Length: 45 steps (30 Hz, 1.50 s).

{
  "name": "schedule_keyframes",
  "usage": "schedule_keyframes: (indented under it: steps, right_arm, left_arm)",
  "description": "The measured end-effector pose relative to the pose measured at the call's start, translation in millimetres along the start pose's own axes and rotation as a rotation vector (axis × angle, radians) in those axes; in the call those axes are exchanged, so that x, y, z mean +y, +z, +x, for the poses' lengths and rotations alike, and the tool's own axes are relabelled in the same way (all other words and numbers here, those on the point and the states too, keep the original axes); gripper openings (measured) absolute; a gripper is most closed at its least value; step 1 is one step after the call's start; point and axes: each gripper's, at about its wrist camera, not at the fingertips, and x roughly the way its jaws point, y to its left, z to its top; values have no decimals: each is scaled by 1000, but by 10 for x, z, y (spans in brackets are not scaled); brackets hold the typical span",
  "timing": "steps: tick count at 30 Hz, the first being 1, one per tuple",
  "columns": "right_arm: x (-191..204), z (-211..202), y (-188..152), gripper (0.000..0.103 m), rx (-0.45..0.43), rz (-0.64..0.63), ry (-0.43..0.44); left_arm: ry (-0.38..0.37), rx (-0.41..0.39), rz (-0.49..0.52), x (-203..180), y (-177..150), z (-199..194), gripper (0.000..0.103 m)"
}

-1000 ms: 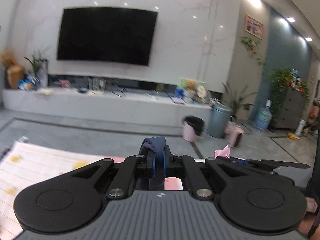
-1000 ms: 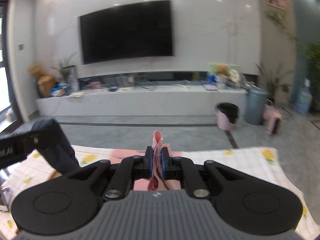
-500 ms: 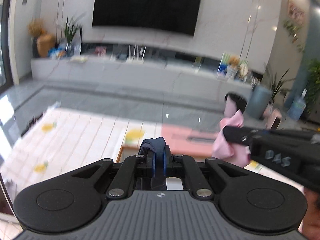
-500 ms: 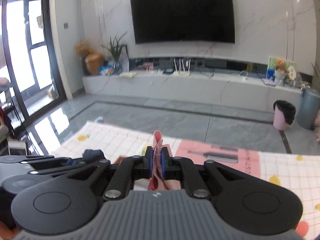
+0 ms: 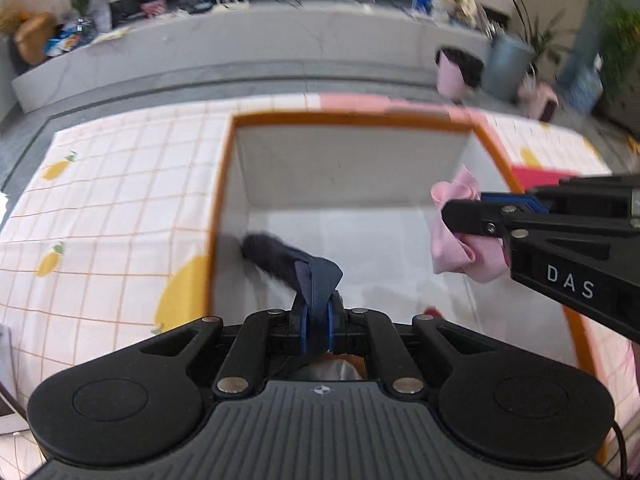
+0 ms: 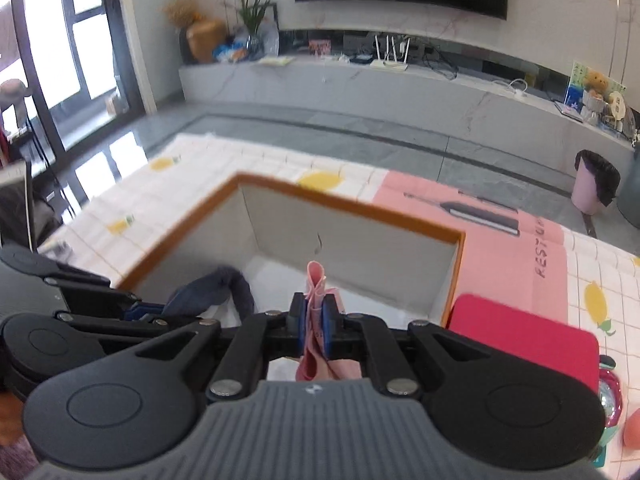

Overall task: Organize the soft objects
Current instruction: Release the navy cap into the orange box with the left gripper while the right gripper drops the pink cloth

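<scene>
Progress is judged at about the halfway mark: both soft things are lifted and carried, neither is yet let go. A dark navy, fuzzy-ended cloth piece (image 5: 298, 268) is pinched between the pressed-together jaws of the left gripper (image 5: 316, 320), hanging over the left part of the white-lined, orange-rimmed open box (image 5: 352, 120). A crumpled pink cloth (image 5: 460, 232) is clamped by the right gripper (image 6: 315, 322), held above the box's right side. Nothing soft is seen resting on the pale box floor. The box is set on the lemon-print checked tablecloth (image 5: 112, 184); a red flat pad (image 6: 524, 332) lies just beside its right wall. Lowering and release of both cloths remain to be done, it is reckoned.
</scene>
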Motion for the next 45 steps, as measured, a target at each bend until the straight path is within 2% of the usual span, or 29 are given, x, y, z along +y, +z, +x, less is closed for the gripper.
schedule_keyframes:
  steps: [5,7,9,14,16,20,22,23,25,27,28,30,35,36,37,38,40,42,44,45]
  right_arm:
    - [-9,62,-112,6,32,-33,-9]
    - [9,101,-130,6,44,-67,-34]
    - [74,115,-169,6,50,-112,-67]
    - [90,174,-242,6,105,-105,-133]
    - [101,168,-257,6,109,-109,-127]
    - [105,137,-279,6,114,-109,-136]
    - [85,128,-287,6,119,-93,-131]
    - [83,123,-291,6,119,-89,-123]
    - [90,108,-297,6,120,-87,-120]
    - [98,110,-298,6,118,-88,-124]
    - [99,113,-297,6,118,-86,-126]
    - [108,116,-299,6,119,-81,-123]
    - [158,139,-301,8,104,-89,-123]
    - [169,141,-302,13,91,-93,-128]
    - [182,143,-304,36,77,-97,-134]
    - [198,140,-305,53,64,-101,-133]
    - [222,108,-312,59,48,-112,-105]
    - [259,113,-317,72,55,-130,-93]
    - [299,107,-329,96,37,-162,-97]
    - [325,91,-340,98,17,-180,-103]
  left_arm:
    - [32,34,57,-111,-50,99,9]
    - [73,66,76,-151,-68,170,9]
    - [74,98,83,-149,-96,232,9]
    - [78,122,102,-185,-109,254,25]
    - [81,110,112,-191,-96,241,31]
    - [58,41,70,-141,-49,105,32]
    - [19,-25,22,-68,9,-28,44]
    - [-1,-64,-11,-18,26,-97,46]
    - [-46,-136,-80,88,54,-207,62]
    - [-100,-190,-117,171,52,-278,73]
    - [-127,-201,-129,206,43,-288,77]
    - [-164,-188,-151,256,47,-271,77]
    - [-136,-155,-143,262,77,-164,77]
    - [-130,-148,-141,248,76,-161,77]
    - [-128,-141,-142,249,76,-150,77]
    - [-129,-136,-144,256,69,-145,77]
    - [-126,-132,-151,284,55,-146,77]
    - [-96,-144,-154,293,58,-149,77]
    - [-61,-163,-155,296,45,-187,77]
    - [-51,-167,-158,306,41,-199,77]
